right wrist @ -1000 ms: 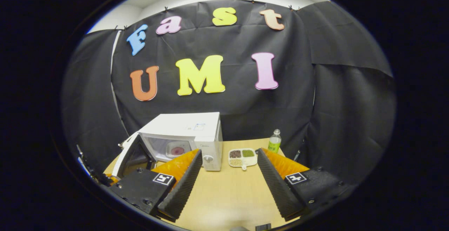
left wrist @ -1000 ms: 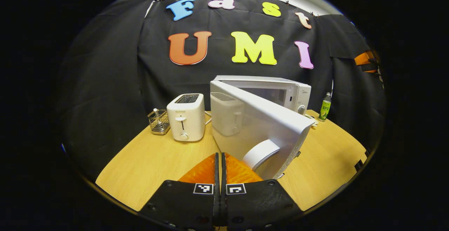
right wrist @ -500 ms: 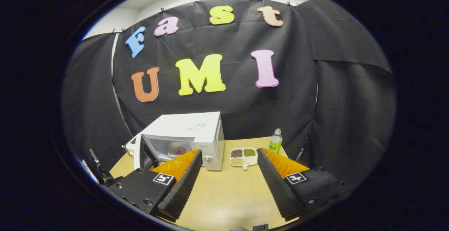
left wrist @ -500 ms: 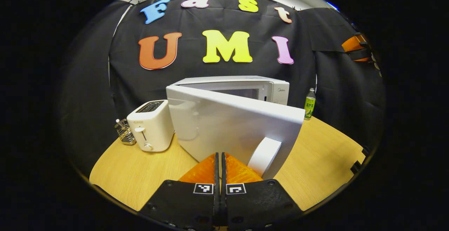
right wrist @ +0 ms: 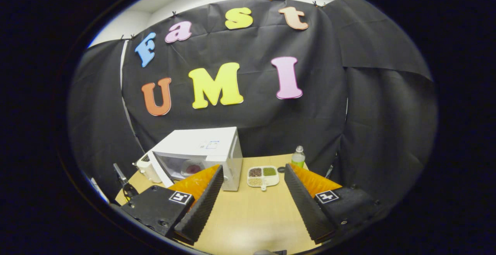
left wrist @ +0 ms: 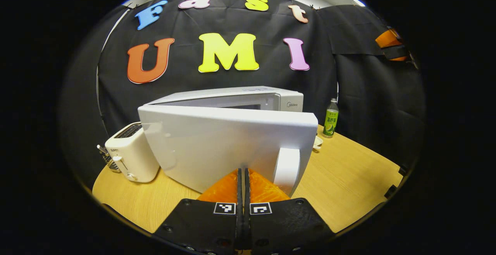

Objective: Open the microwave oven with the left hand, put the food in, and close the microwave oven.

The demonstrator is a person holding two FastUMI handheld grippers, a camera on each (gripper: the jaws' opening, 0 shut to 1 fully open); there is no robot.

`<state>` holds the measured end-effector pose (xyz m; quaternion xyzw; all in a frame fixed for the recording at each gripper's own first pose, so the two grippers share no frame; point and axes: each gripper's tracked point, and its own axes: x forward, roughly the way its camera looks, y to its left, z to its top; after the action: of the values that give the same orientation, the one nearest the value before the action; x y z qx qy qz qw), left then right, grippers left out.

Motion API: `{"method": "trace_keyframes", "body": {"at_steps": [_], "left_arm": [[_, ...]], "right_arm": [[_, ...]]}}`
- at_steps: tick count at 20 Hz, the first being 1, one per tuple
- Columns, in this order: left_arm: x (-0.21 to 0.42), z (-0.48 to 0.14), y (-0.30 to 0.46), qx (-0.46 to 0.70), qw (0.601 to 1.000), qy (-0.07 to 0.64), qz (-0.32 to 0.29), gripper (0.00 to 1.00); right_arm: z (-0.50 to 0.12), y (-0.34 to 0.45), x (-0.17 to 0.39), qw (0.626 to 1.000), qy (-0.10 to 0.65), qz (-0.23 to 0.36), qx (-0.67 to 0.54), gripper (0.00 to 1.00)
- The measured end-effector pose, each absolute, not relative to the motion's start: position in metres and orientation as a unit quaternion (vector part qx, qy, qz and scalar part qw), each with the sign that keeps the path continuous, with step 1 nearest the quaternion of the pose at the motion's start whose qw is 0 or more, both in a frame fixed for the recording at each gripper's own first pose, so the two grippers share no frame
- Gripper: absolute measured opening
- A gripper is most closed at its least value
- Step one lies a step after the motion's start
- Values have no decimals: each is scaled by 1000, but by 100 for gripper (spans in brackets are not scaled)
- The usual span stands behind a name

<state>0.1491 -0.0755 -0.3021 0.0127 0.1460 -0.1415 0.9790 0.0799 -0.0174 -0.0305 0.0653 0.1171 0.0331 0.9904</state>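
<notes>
Door (left wrist: 232, 142): now swung nearer shut than a second ago, pushed by left gripper (left wrist: 243, 177), fingers clenched together, empty. Food (right wrist: 192, 167) sits inside the microwave (right wrist: 201, 150); closing nearly done. Right gripper (right wrist: 252, 193): spread wide, idle.

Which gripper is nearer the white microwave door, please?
Left. The left gripper sits right at the white microwave door, beside its handle; the right gripper hangs back over the wooden table.

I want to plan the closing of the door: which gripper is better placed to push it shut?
Left gripper: shut, right at the half-open door. The right gripper is open, farther back.
</notes>
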Motion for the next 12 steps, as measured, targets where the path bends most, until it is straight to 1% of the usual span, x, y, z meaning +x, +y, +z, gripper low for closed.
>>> {"method": "trace_keyframes", "body": {"at_steps": [6, 12], "left_arm": [[192, -301, -104, 9, 978, 144, -153, 0], [234, -300, -124, 2, 978, 145, -147, 0]], "right_arm": [[-37, -32, 81, 990, 121, 25, 62, 100], [-46, -46, 82, 989, 130, 10, 71, 100]]}}
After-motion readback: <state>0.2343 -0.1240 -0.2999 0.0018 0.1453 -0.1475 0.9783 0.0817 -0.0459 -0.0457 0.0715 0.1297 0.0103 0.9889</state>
